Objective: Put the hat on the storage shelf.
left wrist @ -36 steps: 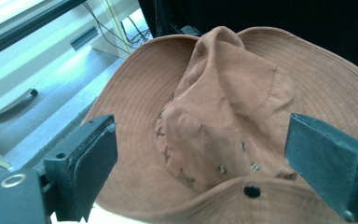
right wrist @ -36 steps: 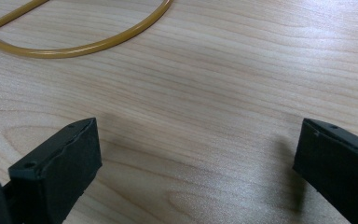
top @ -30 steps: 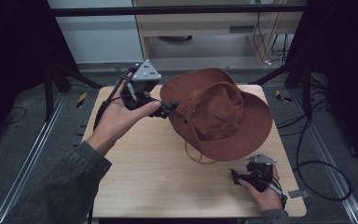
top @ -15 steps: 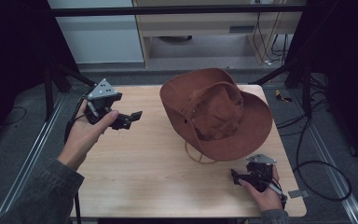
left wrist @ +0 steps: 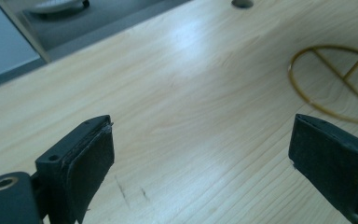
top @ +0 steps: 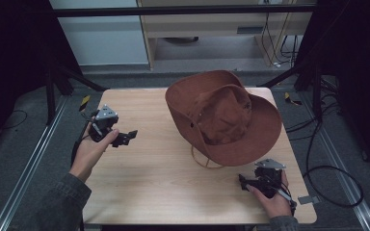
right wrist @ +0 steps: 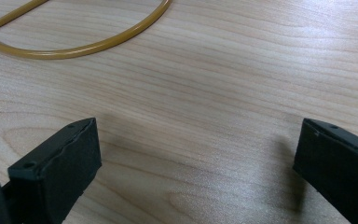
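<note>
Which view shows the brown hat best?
The high view: the whole brown hat sits on the table, crown and brim visible. The left gripper view catches just its tan cord loop; the right gripper view shows an arc of that cord.

The hat (top: 224, 118) covers the bench (top: 154, 183) beneath it, and most of its yellow cord (top: 203, 161) runs out of sight under the brim; a short loop shows at the brim's near edge. In the left gripper view the cord (left wrist: 335, 79) is cut off by the right edge, as is the right jaw of the left tongs (left wrist: 200, 154). In the right gripper view the cord's loop (right wrist: 81, 44) leaves by the top edge. Beside the hat, the right tongs (top: 243, 182) are too small to read their jaws in the high view.
</note>
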